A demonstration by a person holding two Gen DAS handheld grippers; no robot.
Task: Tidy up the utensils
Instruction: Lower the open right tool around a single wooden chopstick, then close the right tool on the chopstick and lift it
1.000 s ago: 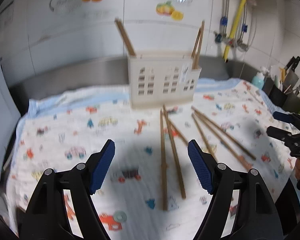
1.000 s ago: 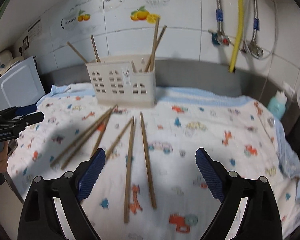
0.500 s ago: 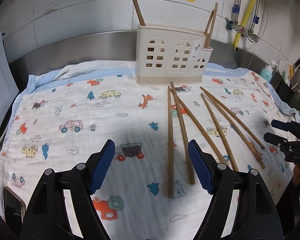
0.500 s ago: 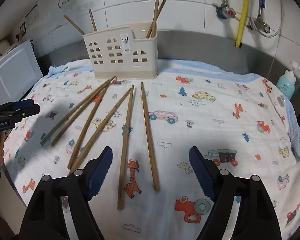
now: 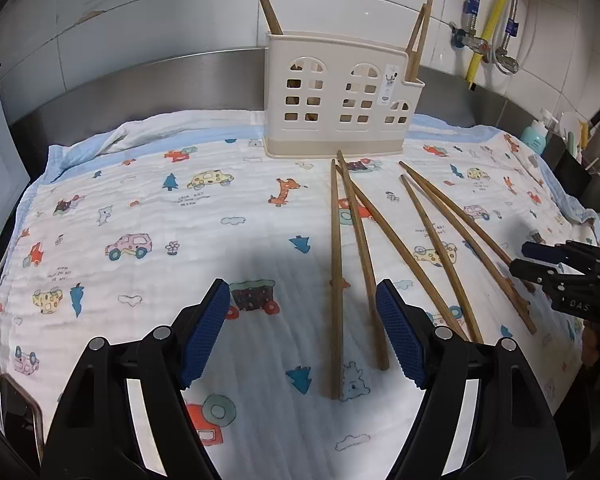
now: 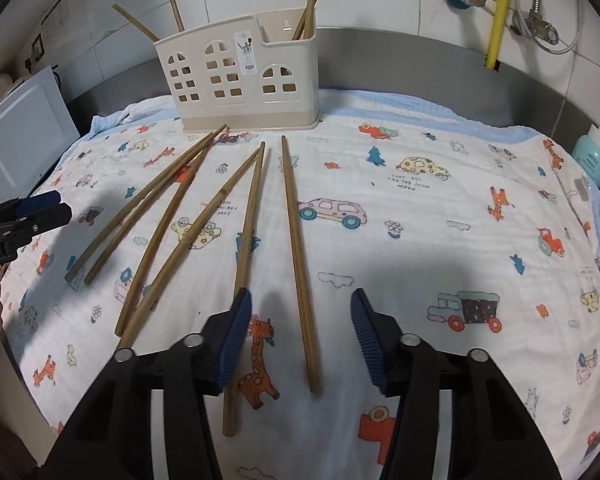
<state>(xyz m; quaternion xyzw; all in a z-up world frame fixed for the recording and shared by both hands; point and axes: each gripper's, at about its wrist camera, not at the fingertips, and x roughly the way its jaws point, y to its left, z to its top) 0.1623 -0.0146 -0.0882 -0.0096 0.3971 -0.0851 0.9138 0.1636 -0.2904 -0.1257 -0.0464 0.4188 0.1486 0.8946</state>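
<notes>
Six wooden chopsticks (image 6: pixel 256 216) lie fanned on the cartoon-print cloth (image 6: pixel 440 216), tips toward the cream utensil caddy (image 6: pixel 240 76) at 12 o'clock, which holds more chopsticks upright. Right gripper (image 6: pixel 300 338) spread apart, straddling one stick. Left gripper (image 5: pixel 302 330) also apart, empty.

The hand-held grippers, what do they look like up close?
Both the left hand-held gripper and the right hand-held gripper have glossy black plastic arms with silver round pivot bolts and blue ribbed pads on the fingers. White lettering marks each body's side.
</notes>
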